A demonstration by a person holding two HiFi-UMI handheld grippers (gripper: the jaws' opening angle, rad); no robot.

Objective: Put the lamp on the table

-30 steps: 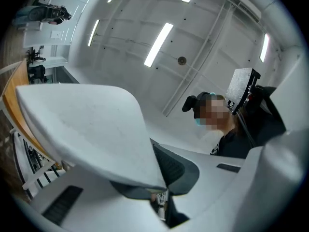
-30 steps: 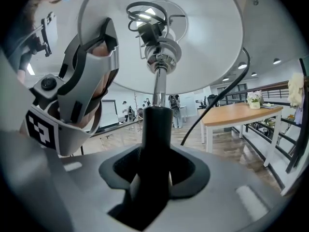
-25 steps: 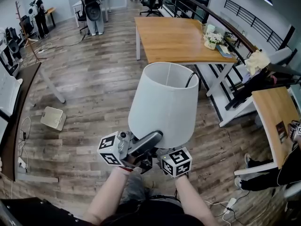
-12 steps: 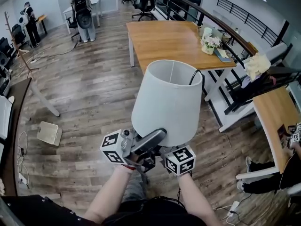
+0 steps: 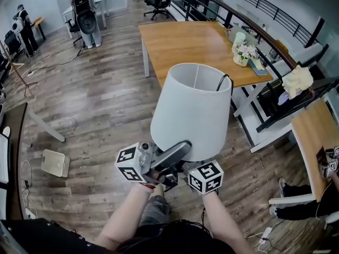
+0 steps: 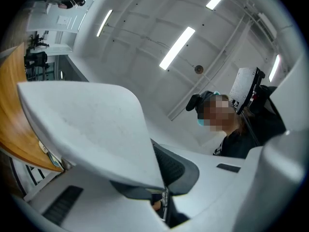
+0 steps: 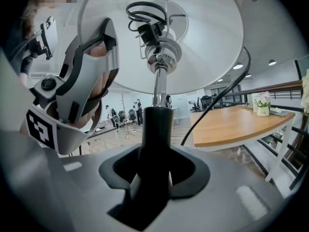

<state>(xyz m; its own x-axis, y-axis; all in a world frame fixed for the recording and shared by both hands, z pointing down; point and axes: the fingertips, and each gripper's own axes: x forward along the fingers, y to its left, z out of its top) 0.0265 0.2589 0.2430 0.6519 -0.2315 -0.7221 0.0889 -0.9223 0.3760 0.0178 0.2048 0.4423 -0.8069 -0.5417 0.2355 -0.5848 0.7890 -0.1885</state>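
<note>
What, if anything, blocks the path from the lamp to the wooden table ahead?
Nothing visible. Only open floor shows between the lamp and the table. Flowers stand at the tabletop's far right edge; the near part is bare.

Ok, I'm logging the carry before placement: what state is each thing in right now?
lamp: upright, carried in the air.
bulb: dark.
cord: trailing loose.
left gripper: shut on the shade rim.
right gripper: shut on the lamp stem.
table: lamp not yet on it; flowers at its far edge.
</note>
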